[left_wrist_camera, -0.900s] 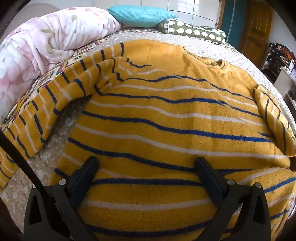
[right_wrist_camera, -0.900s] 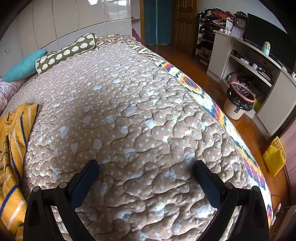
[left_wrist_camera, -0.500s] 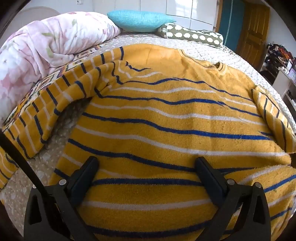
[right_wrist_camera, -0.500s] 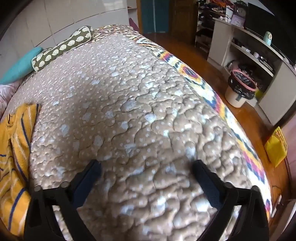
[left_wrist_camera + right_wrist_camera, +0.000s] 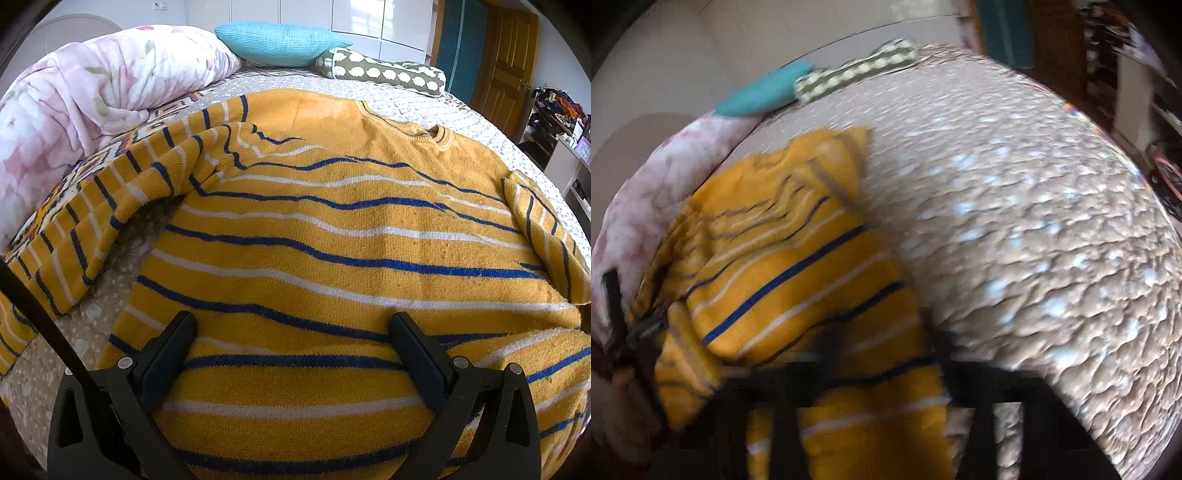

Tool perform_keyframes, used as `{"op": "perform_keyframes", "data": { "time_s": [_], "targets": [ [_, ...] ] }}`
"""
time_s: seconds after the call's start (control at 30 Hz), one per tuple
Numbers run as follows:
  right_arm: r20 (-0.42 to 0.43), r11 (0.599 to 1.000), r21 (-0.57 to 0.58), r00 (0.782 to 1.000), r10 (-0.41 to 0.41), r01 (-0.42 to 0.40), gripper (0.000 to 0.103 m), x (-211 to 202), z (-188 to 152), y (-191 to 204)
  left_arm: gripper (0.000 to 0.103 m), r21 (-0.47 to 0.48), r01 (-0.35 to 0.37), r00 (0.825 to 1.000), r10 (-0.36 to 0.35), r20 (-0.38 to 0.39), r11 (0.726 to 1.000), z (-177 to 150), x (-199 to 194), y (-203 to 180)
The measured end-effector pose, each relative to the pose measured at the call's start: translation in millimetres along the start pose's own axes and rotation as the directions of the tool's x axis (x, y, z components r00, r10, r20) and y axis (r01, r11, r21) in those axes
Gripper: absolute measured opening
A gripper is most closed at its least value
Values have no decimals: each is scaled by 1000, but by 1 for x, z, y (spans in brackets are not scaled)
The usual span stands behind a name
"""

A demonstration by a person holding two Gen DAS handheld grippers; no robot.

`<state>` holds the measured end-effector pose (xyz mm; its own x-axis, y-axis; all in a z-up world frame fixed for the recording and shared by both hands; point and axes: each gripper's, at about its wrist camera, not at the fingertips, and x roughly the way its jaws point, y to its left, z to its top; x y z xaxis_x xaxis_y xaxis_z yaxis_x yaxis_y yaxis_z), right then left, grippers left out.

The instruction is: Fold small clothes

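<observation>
Duvet (image 5: 92, 92): pink floral, puffy, bunched at the far left of the bed.
Left sleeve (image 5: 122, 206): lies out to the left, humped, with bed showing under its arch.
Left tongs (image 5: 295, 354): fingers spread wide, low over the sweater's hem region, holding nothing.
Sweater (image 5: 332, 240): spread flat, neck away, on the bed (image 5: 480, 118); mustard knit with blue and white stripes, fuzzy pile, ribbed collar.
Handling: judged soft, limp and light; it will drape and sag, not hold a crease unaided. Surface looks grippy, not slippery. Best holds appear to be the hem corners, sleeve cuffs or shoulder seams, pinching both layers.
Right sleeve (image 5: 543, 236): already turned inward over the body's edge.
Right tongs (image 5: 882, 354): view heavily blurred; cannot tell whether apart or closed; they appear near the sweater's right edge.
Quilt: tan, dotted, puckered stitching.
Pillows (image 5: 280, 44): one teal, one spotted bolster, at the headboard end.
</observation>
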<state>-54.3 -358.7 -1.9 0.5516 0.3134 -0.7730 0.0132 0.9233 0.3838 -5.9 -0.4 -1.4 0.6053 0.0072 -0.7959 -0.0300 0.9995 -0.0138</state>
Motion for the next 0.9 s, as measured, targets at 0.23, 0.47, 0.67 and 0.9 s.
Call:
{"op": "perform_keyframes", "data": {
  "time_s": [0.23,0.47,0.67,0.9],
  "targets": [
    [197,835,14,818,-541,549,7,-74,3,-23,103,-1,-4,1000,4,10,1000,-2,-3,-3],
    [248,901,197,869,-428,388,35,-121,-17,-26,103,-3,-10,1000,11,15,1000,-3,-4,-5],
    [396,992,83,910,-121,96,41,-108,-26,48,103,-6,-17,1000,17,25,1000,-6,-7,-5],
    [225,998,-43,974,-37,48,47,-44,-44,108,103,-5,-37,998,37,53,999,-11,-13,-7]
  ]
}}
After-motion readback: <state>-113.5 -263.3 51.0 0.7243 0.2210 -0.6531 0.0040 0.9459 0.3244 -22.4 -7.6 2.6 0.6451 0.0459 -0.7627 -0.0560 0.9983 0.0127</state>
